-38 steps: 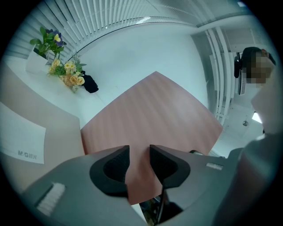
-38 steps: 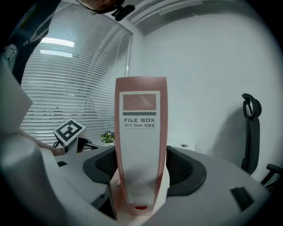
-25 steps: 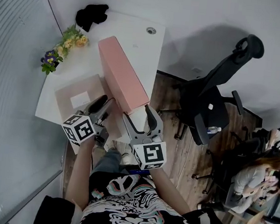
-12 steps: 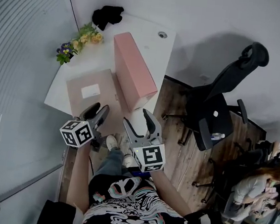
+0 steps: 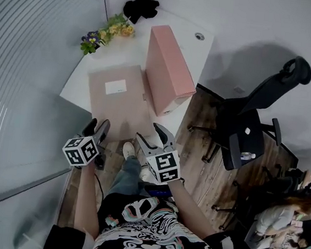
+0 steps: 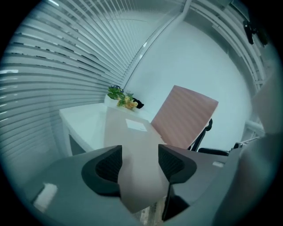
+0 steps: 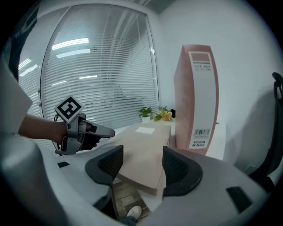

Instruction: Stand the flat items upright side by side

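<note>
1. Hovering off the near edge of the table (image 5: pixel 77 88), the left gripper (image 5: pixel 98 125) is pointing forward and somewhat down. Its jaws have just been opening and are standing apart, gripping nothing. The flat box (image 5: pixel 118 98) is showing through the gap, untouched by the pads.
2. The right gripper (image 5: pixel 150 133) is hanging at 3 o'clock of the left one. Its jaws have just been closing a little, yet they are standing released and clear of everything, with the flat box's near end showing beyond the gap.
3. The flat box is lying on its broad face at 1 o'clock of the left gripper, a white label facing up, its near end jutting past the table edge.
4. The pink file box (image 5: pixel 170 67) is standing upright at 12 o'clock of the right gripper, just beside the flat box's right edge.
5. A pot of flowers (image 5: pixel 107 33) is sitting at 11 o'clock of the flat box, with a black bundle (image 5: pixel 140 7) lying beyond it at the far corner.
6. An office chair (image 5: pixel 244 125) is standing on the floor at 4 o'clock of the pink file box.
</note>
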Demonstrator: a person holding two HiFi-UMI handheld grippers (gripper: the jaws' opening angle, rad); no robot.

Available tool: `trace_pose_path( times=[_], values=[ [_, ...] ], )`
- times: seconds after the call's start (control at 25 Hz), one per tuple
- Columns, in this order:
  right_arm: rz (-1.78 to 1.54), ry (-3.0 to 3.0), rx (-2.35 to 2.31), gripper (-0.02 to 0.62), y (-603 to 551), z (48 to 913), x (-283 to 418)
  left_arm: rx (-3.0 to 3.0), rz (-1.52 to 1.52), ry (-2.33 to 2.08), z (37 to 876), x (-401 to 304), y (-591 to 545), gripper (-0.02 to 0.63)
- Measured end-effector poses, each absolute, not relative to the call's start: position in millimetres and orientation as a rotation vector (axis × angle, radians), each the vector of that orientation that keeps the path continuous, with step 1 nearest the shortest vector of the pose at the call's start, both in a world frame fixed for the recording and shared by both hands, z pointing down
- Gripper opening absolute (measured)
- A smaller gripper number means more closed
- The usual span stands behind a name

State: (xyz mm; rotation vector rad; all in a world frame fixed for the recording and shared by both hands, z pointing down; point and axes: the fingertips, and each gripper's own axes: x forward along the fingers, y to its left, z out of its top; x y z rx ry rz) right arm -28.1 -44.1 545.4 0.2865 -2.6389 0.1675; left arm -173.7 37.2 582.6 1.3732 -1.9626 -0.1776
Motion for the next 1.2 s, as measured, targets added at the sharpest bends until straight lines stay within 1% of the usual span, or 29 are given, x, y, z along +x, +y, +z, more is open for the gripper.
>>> trace_pose_path(
  times=[0.12,0.24,0.6,0.68,0.8,1.04,1.2],
  values=[
    [0.16,-2.582,0.228,0.27,-32.9,567.7,-31.0,1.283,-0.163,-2.006,595.7,-183.2,62.0,0.278],
    [0.144,-2.544,0.189,0.268,-27.5,583.5,-33.0,1.228,-0.213,-1.979,610.6,-182.2,77.5,0.302],
    [0.126,-2.481,0.144,0.27,-22.3,613.6,-36.3,1.089,-0.637,-1.773,642.7,-166.4,100.0,0.357],
    [0.112,-2.488,0.154,0.266,-22.1,616.0,-35.2,1.06,-0.718,-1.736,649.9,-163.3,101.1,0.364],
    [0.062,-2.497,0.159,0.249,-23.3,616.4,-34.4,1.058,-0.72,-1.71,660.1,-157.0,99.3,0.374],
    [0.041,-2.511,0.146,0.249,-21.5,616.7,-34.1,1.025,-0.879,-1.62,670.3,-150.1,91.1,0.383],
    [0.039,-2.516,0.145,0.249,-22.0,617.0,-34.0,1.031,-0.925,-1.595,670.6,-150.3,81.1,0.383]
  ],
)
